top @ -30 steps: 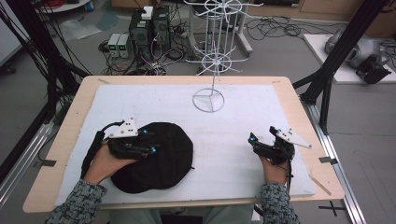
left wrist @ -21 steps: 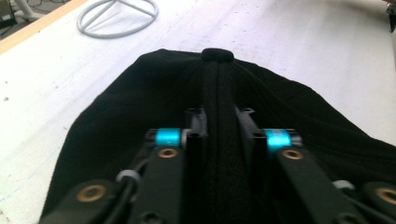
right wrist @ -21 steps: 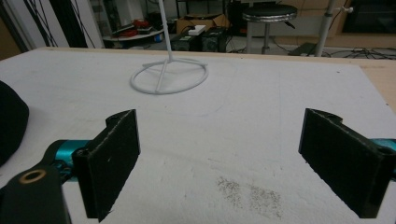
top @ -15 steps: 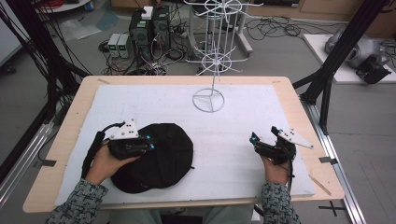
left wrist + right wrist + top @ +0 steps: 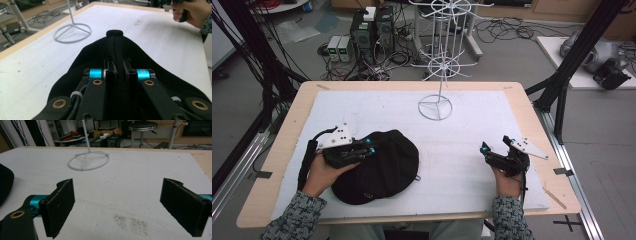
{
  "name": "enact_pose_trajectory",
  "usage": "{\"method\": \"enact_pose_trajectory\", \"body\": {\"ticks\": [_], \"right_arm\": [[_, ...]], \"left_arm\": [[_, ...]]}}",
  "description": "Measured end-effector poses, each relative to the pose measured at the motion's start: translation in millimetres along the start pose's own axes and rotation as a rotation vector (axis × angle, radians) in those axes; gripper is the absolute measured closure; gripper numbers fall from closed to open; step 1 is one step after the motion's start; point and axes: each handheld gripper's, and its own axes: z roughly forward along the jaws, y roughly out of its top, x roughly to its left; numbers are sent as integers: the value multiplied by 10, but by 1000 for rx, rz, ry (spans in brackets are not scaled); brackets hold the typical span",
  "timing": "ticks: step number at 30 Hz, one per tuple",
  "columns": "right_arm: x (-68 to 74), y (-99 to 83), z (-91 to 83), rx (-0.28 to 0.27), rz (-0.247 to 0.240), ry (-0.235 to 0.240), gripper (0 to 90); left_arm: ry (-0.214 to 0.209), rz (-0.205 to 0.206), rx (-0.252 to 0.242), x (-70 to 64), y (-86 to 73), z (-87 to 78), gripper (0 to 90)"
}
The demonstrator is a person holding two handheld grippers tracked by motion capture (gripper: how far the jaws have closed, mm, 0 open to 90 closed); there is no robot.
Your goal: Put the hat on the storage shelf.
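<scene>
A black cap point(image 5: 384, 170) lies on the white mat at the near left. My left gripper point(image 5: 372, 146) rests on its crown, shut on a raised fold of the fabric. In the left gripper view the jaws point(image 5: 118, 65) pinch that ridge just short of the cap's top button point(image 5: 114, 33). My right gripper point(image 5: 495, 145) is held low over the mat at the near right, well apart from the cap. It stands wide open point(image 5: 120, 205) with only bare mat between its pads point(image 5: 60, 205).
A white wire display stand point(image 5: 435, 107) rises from its ring base at the mat's far middle, and the base point(image 5: 88, 161) lies ahead of the right gripper. Between cap and right hand point(image 5: 190, 12) the mat point(image 5: 462, 165) is bare. The wooden table edge point(image 5: 532, 107) frames it.
</scene>
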Motion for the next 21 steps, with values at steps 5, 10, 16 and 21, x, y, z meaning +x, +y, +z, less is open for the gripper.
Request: {"method": "enact_pose_trajectory", "body": {"ticks": [5, 10, 16, 21], "right_arm": [[-10, -3, -3, 1, 9, -3, 116], [-17, -5, -10, -5, 6, -5, 116], [-18, -1, -22, -8, 7, -5, 116], [-60, -7, -30, -13, 23, -8, 116]], "left_arm": [[26, 14, -40, 29, 64, -69, 839], [55, 15, -101, 109, 147, -235, 839], [79, 24, -135, 166, 234, -363, 838], [119, 32, -163, 221, 366, -496, 838]]}}
